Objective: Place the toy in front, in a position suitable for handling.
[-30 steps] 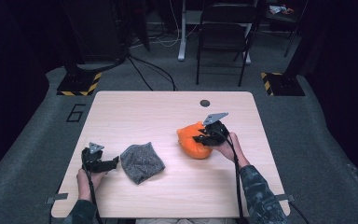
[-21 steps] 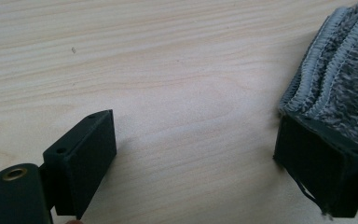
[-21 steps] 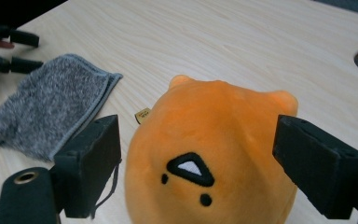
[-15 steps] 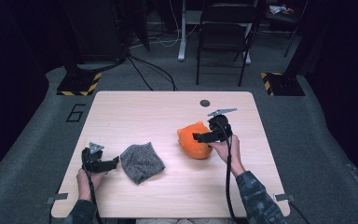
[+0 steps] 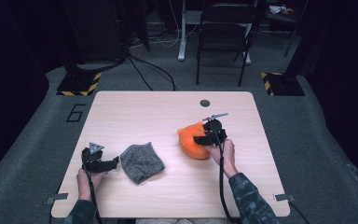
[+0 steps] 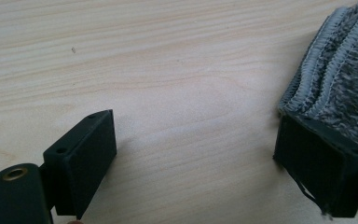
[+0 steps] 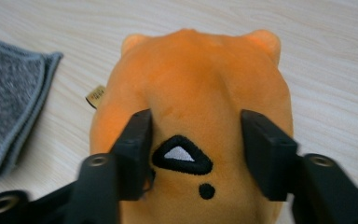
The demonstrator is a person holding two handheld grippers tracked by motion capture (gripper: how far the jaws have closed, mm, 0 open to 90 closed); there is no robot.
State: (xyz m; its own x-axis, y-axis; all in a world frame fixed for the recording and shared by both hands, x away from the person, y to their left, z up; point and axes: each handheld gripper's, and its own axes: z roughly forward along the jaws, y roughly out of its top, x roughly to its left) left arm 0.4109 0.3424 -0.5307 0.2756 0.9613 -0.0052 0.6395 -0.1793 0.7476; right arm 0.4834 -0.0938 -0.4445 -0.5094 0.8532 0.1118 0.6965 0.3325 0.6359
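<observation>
high view: orange plush toy [image 5: 193, 140] sits right of centre on the wooden table [image 5: 135, 112], folded grey knit cloth [image 5: 141, 161] at near left, the two well apart. right gripper [image 5: 204, 138] is on the near-right side of the plush; left gripper [image 5: 106, 164] sits low just left of the cloth's edge. a "6" [image 5: 76, 113] is marked on the floor mat left of the table, the only writing readable here. left gripper view: jaws spread wide with bare table between them; one jaw touches the cloth's [image 6: 335, 79] stitched hem, nothing clamped. if the cloth is next, i'd slide that jaw under the hem and pinch all layers so the fold doesn't peel open. right gripper view: jaws set at a medium gap, straddling the plush [image 7: 191, 88] around a black embroidered triangle [image 7: 182, 155] with a dot below; pads sit against the fabric either side, can't tell if it's a firm squeeze yet. advice: close square across the body, bite deep since stuffing compresses and slips. small tan tag [image 7: 94, 97] on the plush's side, print too small to read.
</observation>
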